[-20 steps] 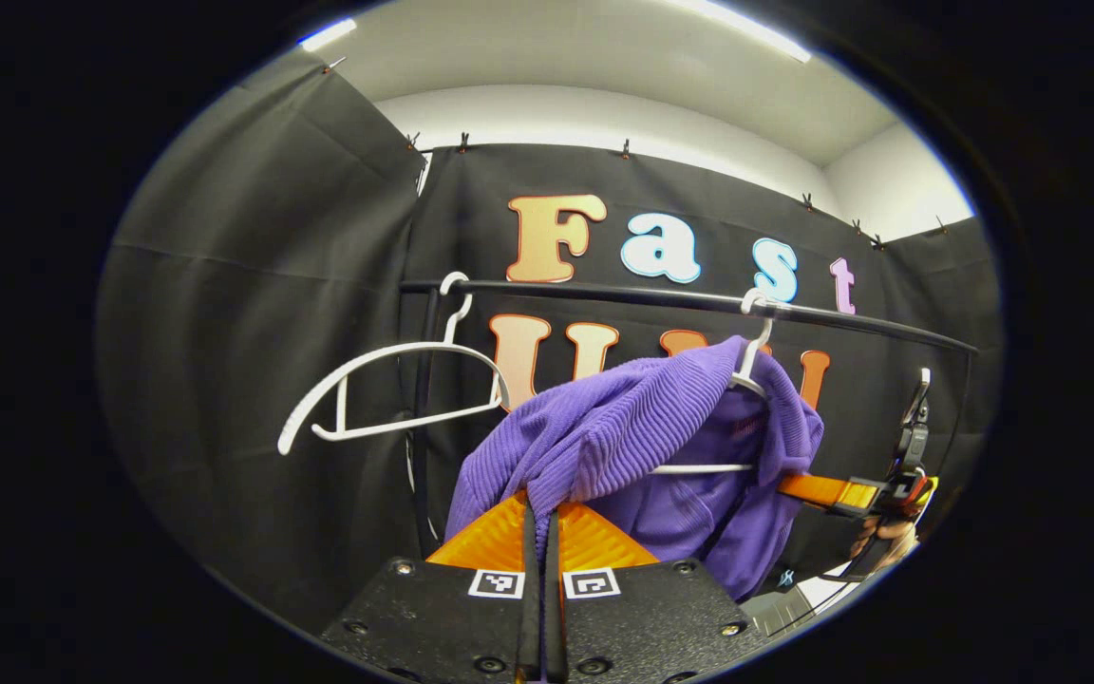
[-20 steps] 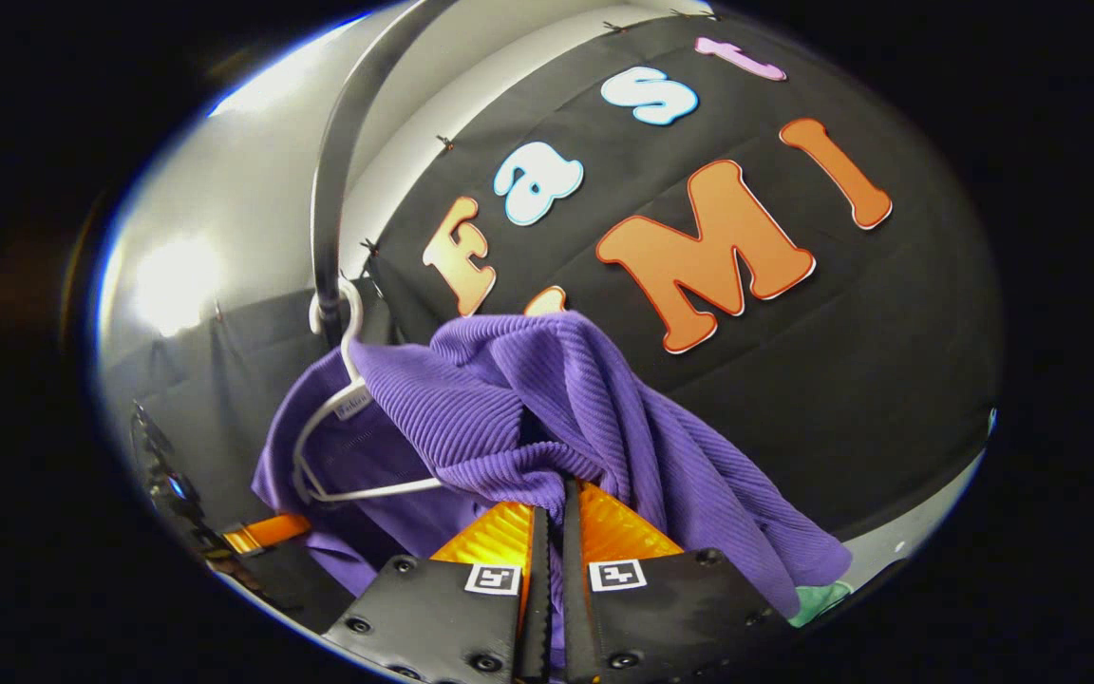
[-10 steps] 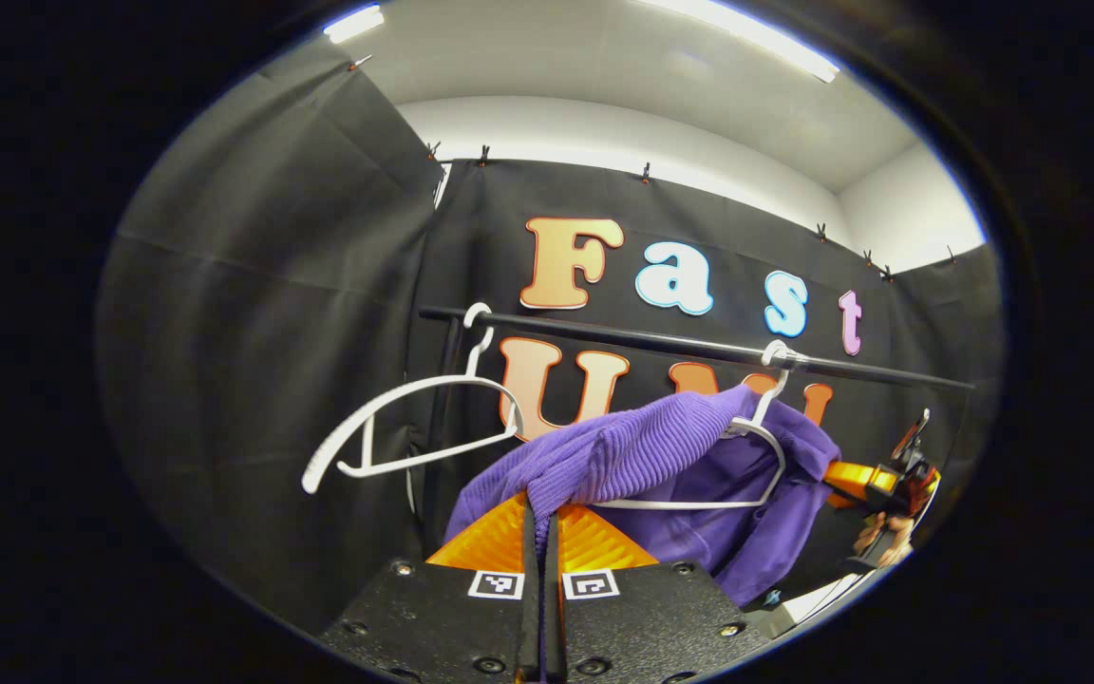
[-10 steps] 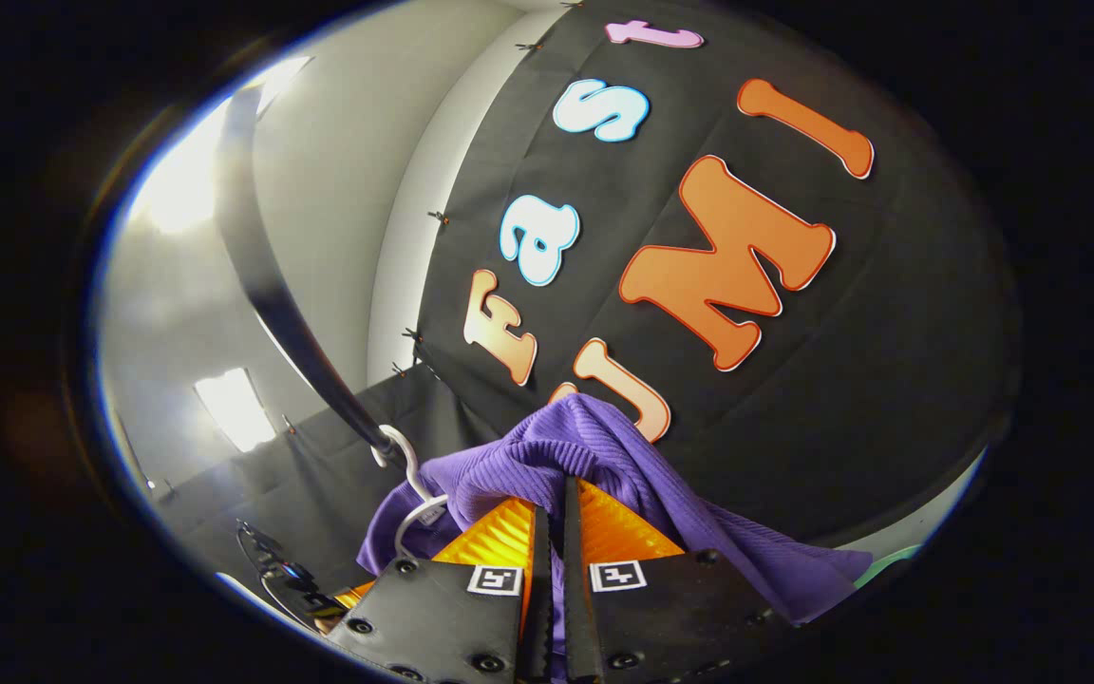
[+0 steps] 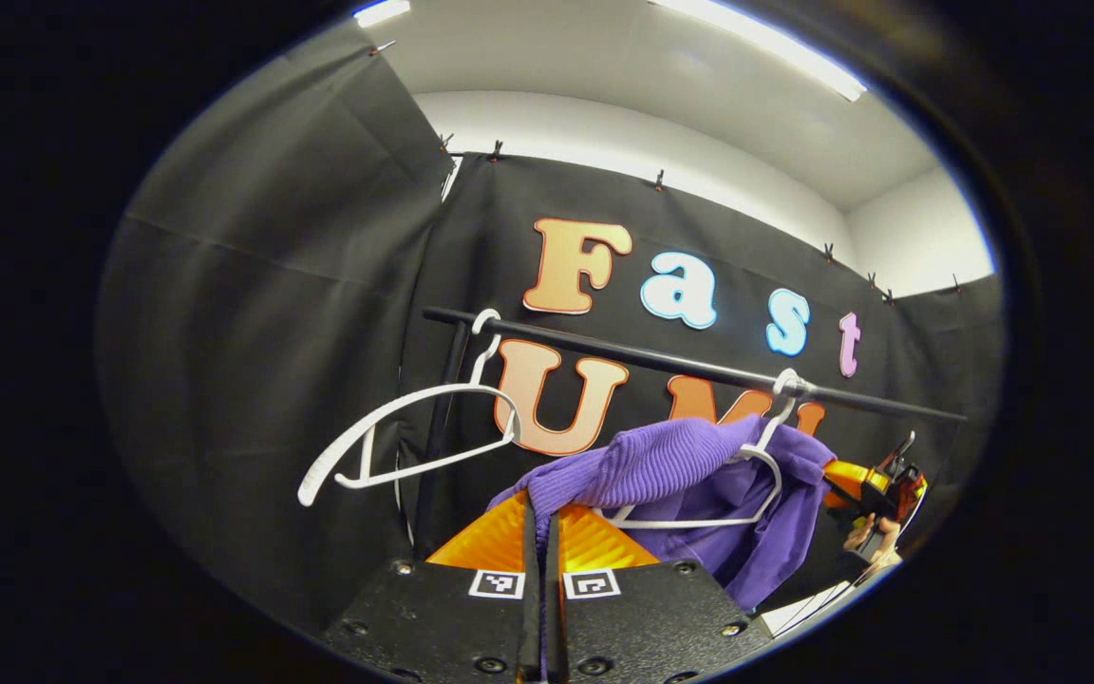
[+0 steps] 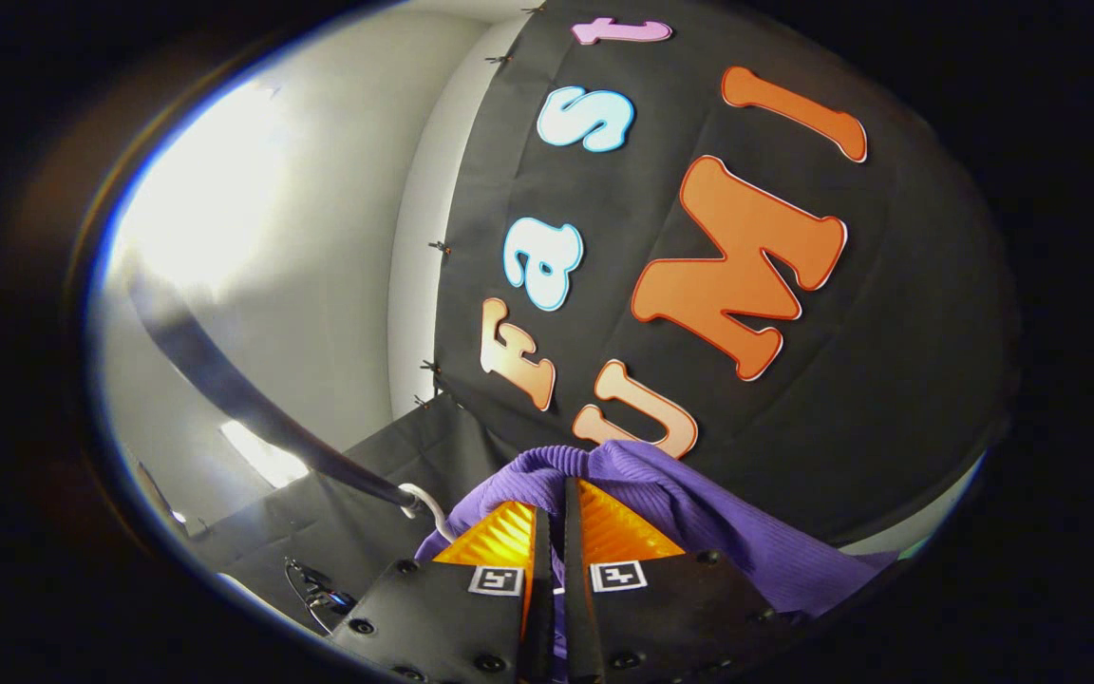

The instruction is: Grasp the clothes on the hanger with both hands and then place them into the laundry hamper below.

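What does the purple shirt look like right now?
The purple shirt is soft ribbed knit, bunched and stretched sideways. It partly drapes over a white hanger hooked on the black rail. The left tongs pinch one end; the right tongs pinch the other.

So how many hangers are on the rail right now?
2. A bare hanger hangs near the rail's left end in the left gripper view; the second hanger hangs farther right, with the purple top draped on it.
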`<state>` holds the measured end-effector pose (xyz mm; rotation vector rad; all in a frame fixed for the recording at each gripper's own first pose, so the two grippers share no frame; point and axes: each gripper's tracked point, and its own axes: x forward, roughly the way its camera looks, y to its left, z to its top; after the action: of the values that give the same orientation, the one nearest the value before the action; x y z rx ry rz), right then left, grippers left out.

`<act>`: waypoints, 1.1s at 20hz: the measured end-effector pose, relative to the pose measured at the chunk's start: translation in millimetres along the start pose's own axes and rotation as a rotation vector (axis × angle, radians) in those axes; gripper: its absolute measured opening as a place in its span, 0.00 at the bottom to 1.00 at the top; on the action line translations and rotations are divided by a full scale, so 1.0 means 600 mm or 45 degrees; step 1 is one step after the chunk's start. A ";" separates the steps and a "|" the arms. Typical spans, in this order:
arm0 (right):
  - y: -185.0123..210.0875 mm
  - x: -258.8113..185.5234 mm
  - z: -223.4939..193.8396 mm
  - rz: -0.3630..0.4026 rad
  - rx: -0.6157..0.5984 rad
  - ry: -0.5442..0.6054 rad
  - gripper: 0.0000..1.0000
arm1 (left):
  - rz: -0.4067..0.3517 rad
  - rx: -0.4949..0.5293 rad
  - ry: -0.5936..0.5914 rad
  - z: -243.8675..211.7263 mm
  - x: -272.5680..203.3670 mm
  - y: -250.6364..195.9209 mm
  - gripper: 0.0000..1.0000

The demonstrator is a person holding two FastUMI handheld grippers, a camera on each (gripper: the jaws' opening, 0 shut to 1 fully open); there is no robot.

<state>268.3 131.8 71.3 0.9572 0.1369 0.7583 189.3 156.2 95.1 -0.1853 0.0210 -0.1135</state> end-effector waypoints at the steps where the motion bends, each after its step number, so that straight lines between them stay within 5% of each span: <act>1: 0.000 0.009 0.007 -0.002 -0.007 -0.006 0.12 | -0.004 0.019 -0.014 0.007 0.006 0.005 0.02; 9: -0.017 0.055 0.026 -0.035 -0.011 -0.043 0.12 | -0.095 0.062 -0.047 0.054 0.057 0.023 0.02; 22: -0.115 0.103 0.036 -0.226 -0.038 -0.034 0.13 | -0.110 0.030 0.156 -0.065 0.137 0.065 0.02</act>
<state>359.1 132.6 43.8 0.9134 0.1845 0.5826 274.2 178.0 48.9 -0.1553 0.1334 -0.2113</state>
